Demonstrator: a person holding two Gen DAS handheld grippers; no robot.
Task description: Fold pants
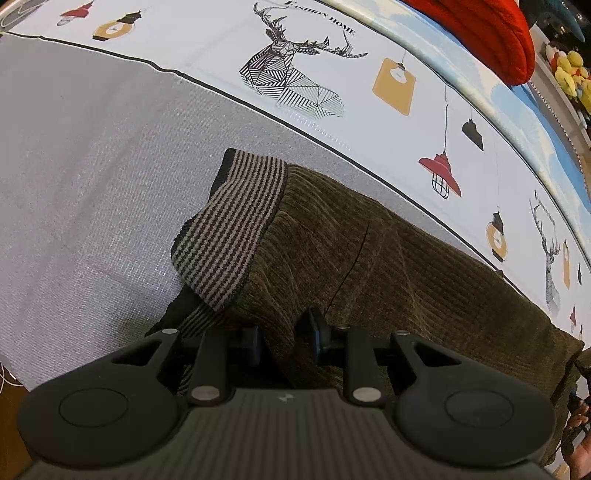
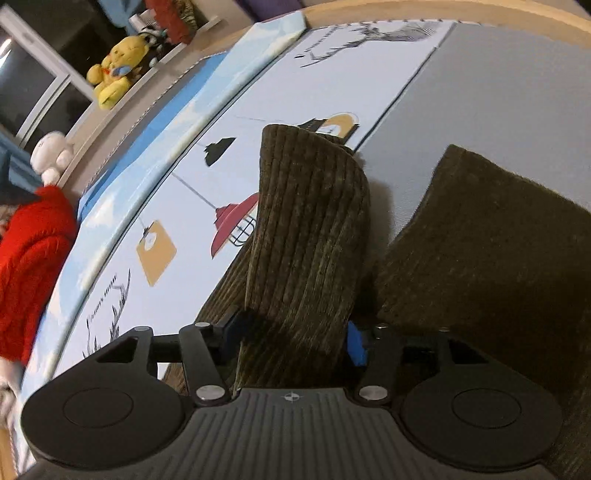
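Olive corduroy pants (image 1: 388, 258) with a striped waistband (image 1: 232, 225) lie on the grey cloth (image 1: 92, 177). My left gripper (image 1: 286, 338) points steeply down just behind the waistband, shut on a pinched ridge of the corduroy. In the right wrist view one pant leg (image 2: 306, 240) rises off the surface with its cuff end up, and it fills the gap between the fingers of my right gripper (image 2: 295, 338). Both pads touch that leg. The other leg (image 2: 480, 258) lies flat to the right of it.
The grey cloth borders a white printed sheet (image 1: 332, 74) with deer and lamp drawings. A red knit garment (image 1: 480, 33) lies beyond it. Yellow plush toys (image 2: 114, 74) and a white one (image 2: 51, 155) sit on a ledge. A hand (image 1: 580, 443) shows at the right edge.
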